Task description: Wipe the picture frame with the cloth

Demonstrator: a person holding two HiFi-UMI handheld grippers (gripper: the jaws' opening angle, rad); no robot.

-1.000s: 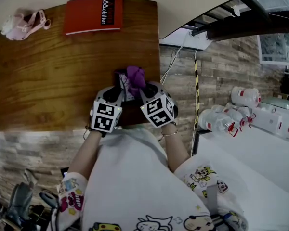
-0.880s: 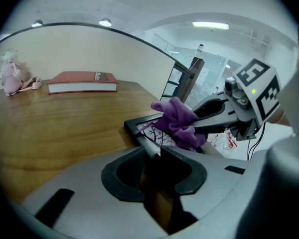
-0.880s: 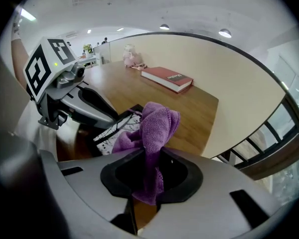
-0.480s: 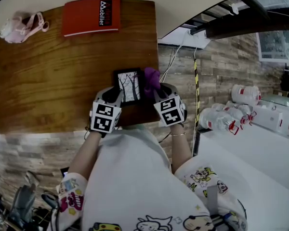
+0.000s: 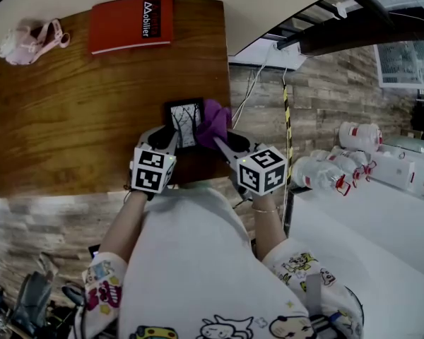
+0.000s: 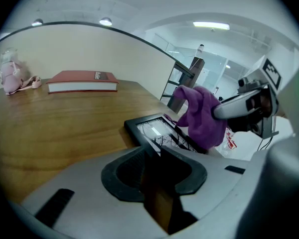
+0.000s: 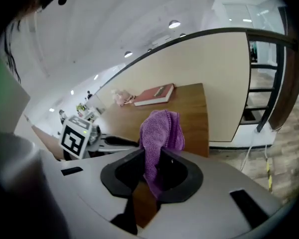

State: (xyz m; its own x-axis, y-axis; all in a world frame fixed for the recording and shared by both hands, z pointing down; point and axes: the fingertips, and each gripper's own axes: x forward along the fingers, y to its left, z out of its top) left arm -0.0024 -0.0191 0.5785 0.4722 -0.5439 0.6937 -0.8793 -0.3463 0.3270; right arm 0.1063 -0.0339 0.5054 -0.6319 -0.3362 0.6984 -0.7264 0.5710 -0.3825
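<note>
Two hand-held grippers over a wooden table (image 5: 71,104).

- Left gripper (image 6: 157,152): jaws closed narrowly on the near edge of the black picture frame (image 5: 185,122), which sits tilted near the table's front right corner.
- Right gripper (image 7: 150,166): jaws clamped on the purple cloth (image 5: 213,124), bunched against the frame's right side.
- Far edge of table: red book (image 5: 131,22) and a pink item (image 5: 32,39).

Lab-like indoor workspace, wooden table (image 5: 78,104), white bench (image 5: 381,235) with bottles (image 5: 324,176), glass partitions (image 6: 209,59)
</note>
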